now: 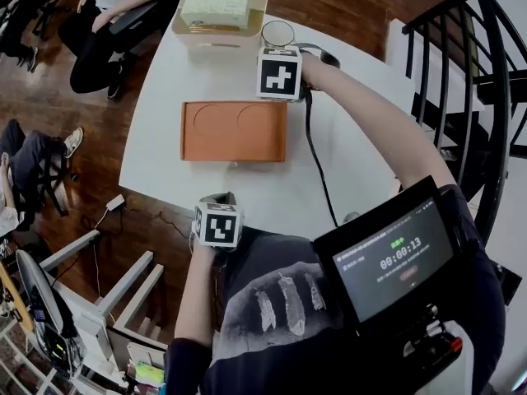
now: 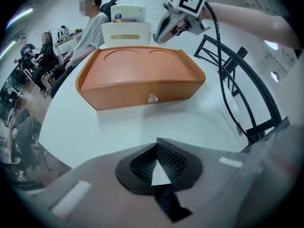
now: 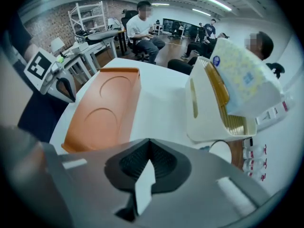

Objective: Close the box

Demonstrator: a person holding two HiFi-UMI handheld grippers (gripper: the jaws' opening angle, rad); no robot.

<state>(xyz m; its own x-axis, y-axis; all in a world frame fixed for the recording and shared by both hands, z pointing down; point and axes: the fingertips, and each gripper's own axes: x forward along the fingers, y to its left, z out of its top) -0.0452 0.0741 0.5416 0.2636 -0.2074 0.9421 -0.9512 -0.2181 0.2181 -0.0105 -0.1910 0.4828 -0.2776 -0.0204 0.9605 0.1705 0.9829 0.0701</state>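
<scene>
The left gripper (image 2: 156, 145) has its jaws closed tip to tip with nothing between them, and it sits at the near edge of the white surface (image 1: 272, 196), facing the long front side of the orange box (image 1: 234, 130). The right gripper (image 3: 148, 148) is likewise closed and empty; it is held over the surface near the box's far right corner, apart from the box, and looks along the length of the lid. The box lies about midway across the surface, well apart from the left gripper, with its lid down flat, two round hollows pressed into the top and a small clear knob (image 2: 152, 99) on the front side. At the far edge stands a cream container (image 1: 216, 33) holding a pack of tissues (image 1: 217, 3), and a round glass (image 1: 277, 33) stands just beside it, close to the right gripper. A black cable (image 1: 317, 163) runs from the right gripper back across the surface toward the near edge
</scene>
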